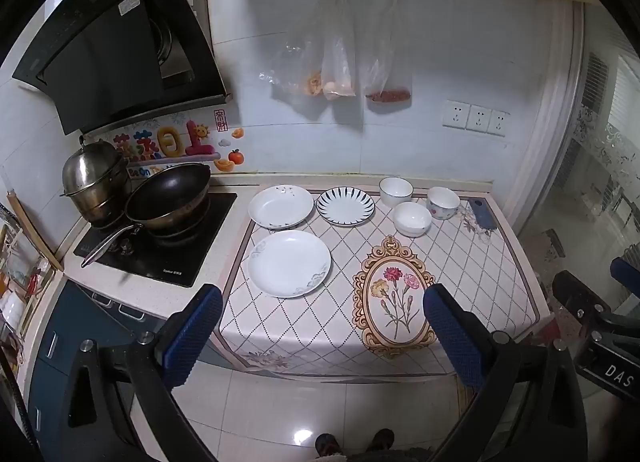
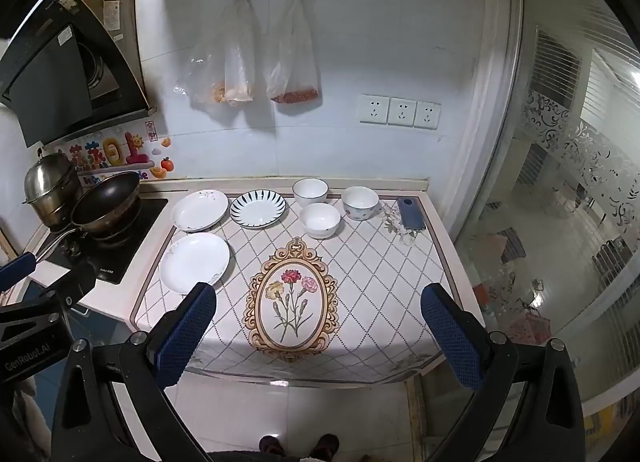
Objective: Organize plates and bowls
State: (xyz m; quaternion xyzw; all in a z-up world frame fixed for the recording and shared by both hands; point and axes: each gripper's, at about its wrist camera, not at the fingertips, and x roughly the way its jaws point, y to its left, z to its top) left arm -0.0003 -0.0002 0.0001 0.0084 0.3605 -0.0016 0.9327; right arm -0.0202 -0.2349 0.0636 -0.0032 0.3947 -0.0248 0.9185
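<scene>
Both grippers hang short of the counter, jaws wide and holding nothing: the left gripper and the right gripper. On the cloth lie three plates: a white plate at 9 o'clock, a second plate at 10, and a striped plate at 11. Three bowls cluster at 12 to 1: a rimmed bowl, a plain bowl and a floral bowl. A phone lies at 2. The wok partly hides the steamer; the bags' contents are hard to make out.
</scene>
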